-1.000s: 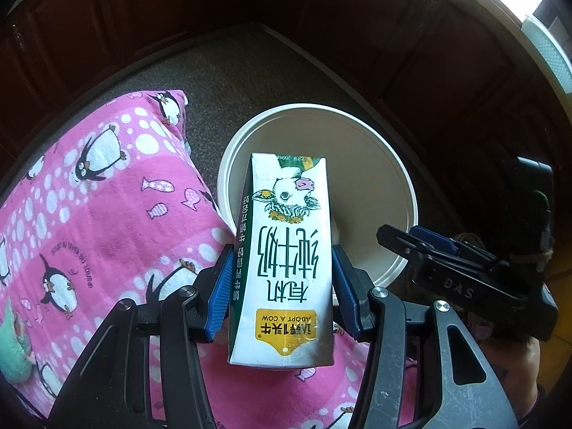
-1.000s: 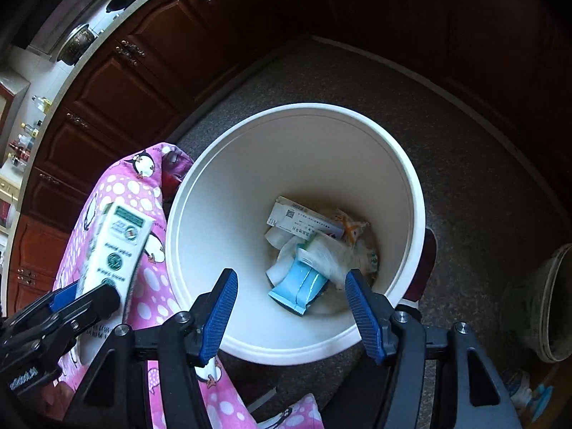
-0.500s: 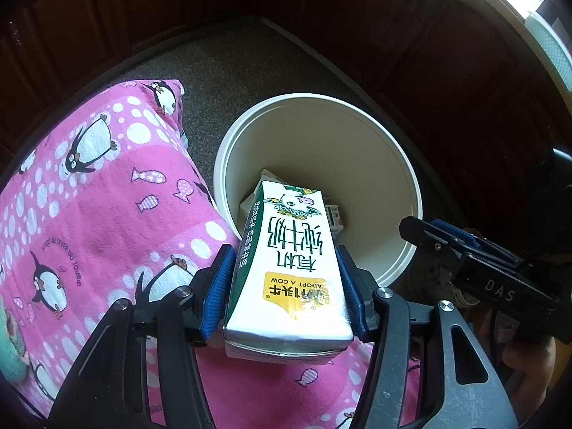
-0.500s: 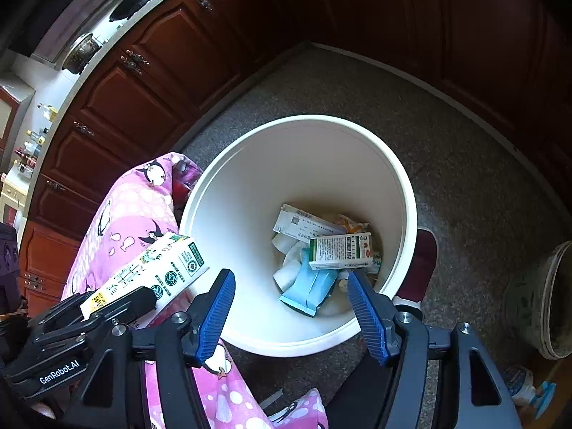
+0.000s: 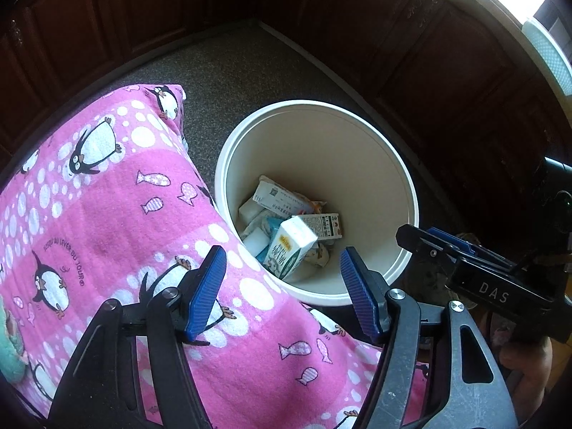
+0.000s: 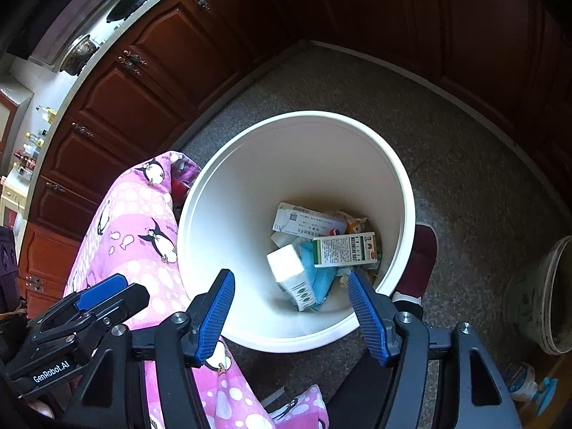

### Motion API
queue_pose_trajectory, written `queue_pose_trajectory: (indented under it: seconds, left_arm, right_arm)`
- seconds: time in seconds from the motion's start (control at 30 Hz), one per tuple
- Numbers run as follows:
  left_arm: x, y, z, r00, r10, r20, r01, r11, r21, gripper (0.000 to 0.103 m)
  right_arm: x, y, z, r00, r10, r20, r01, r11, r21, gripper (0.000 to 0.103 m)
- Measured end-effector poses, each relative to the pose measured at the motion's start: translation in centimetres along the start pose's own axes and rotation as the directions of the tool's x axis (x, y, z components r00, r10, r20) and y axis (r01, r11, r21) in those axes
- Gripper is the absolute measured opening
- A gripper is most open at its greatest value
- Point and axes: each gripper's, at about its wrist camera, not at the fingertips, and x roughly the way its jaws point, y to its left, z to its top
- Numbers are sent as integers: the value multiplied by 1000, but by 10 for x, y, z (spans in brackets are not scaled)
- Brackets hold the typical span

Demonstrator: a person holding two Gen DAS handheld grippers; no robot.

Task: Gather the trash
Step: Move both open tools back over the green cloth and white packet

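A white round bin [image 5: 357, 128] stands on the floor, also in the right wrist view [image 6: 357, 143]. A white and green milk carton [image 5: 289, 246] lies in it on top of boxes, wrappers and a blue packet; it also shows in the right wrist view [image 6: 291, 275]. My left gripper [image 5: 282, 286] is open and empty above the bin's near rim. My right gripper [image 6: 289, 311] is open and empty over the bin's near edge. A small green and white box [image 6: 345, 250] lies beside the carton.
A pink penguin-print leg [image 5: 118, 221] presses against the bin's left side. Dark wood cabinets [image 6: 150, 71] ring the speckled floor [image 6: 464, 164]. A dark red slipper [image 6: 420, 250] sits right of the bin. A dirty bucket [image 6: 550, 296] and a spray bottle [image 6: 525, 386] stand at right.
My left gripper opened and let go of the milk carton, which dropped into the bin onto the other trash. The right gripper stayed open above the bin.
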Motion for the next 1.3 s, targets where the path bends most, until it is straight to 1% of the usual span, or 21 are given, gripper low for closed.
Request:
queue_pose_trajectory:
  seconds: [0.27,0.43,0.53,0.67,0.73,0.9,1.2,1.3]
  left_arm:
    - [-14,2,-6,1000,15,21,-15,1000,2,65]
    - [-33,10,-14,999,33,39,-33,999,-3,65]
    - [-51,18,-22,997,50,61,-50,999,-2,65]
    - [-72,30,-31,993,75,87,-75,997,-6,65]
    - [-81,37,-37,991,88,98,-87,996,-11,65]
    - [-100,47,-53,984,126,122,-126,992,-12,65]
    - [-133,74,-82,977,148,153,-142,988,-55,65]
    - [-147,87,-98,977,148,153,-138,987,-78,65]
  right_arm:
    - [-1,11,-5,1000,7,-3,-7,1000,-25,63]
    - [-5,20,-12,1000,7,-7,-8,999,-43,63]
    - [-9,29,-17,1000,10,-9,-11,998,-61,63]
    - [-16,46,-25,1000,25,-5,-25,995,-98,64]
    - [-18,55,-28,999,34,-1,-34,993,-112,68]
    - [-22,74,-35,999,47,-2,-47,988,-146,68]
    - [-37,120,-60,997,75,-2,-73,968,-238,68]
    - [-41,140,-71,996,90,-10,-89,955,-284,69]
